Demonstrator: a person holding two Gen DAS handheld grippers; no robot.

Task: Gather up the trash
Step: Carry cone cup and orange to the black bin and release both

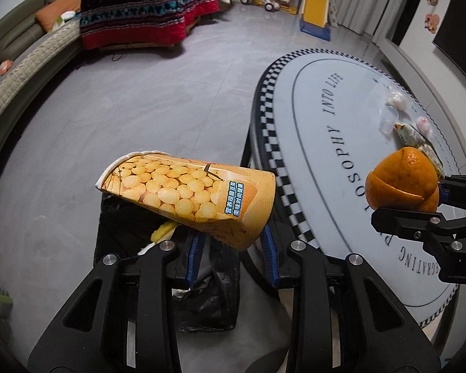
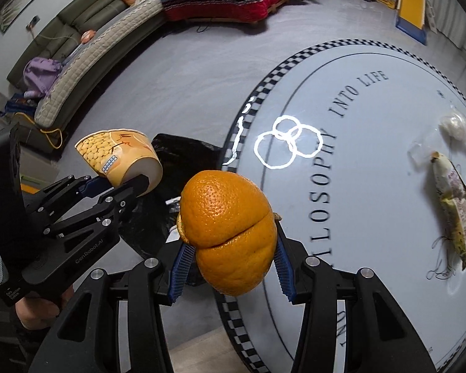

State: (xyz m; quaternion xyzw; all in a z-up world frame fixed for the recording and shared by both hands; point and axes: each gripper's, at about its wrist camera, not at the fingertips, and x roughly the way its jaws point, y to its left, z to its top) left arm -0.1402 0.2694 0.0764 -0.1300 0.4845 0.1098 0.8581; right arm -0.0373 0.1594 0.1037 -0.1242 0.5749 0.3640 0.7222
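living room (sofa [image 1: 31,59], toy slide [image 1: 317,6])

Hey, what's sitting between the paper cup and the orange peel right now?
In the right wrist view, the black trash bag on the floor shows between the paper cup and the orange peel.

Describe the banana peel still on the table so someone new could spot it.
Start at the oval table with the checkered rim. On its right side, near a clear wrapper, lies the banana peel: long, yellow-brown, blotchy, the only elongated scrap there.

Crushed cup [image 1: 198,195] in left tongs [image 1: 233,248]
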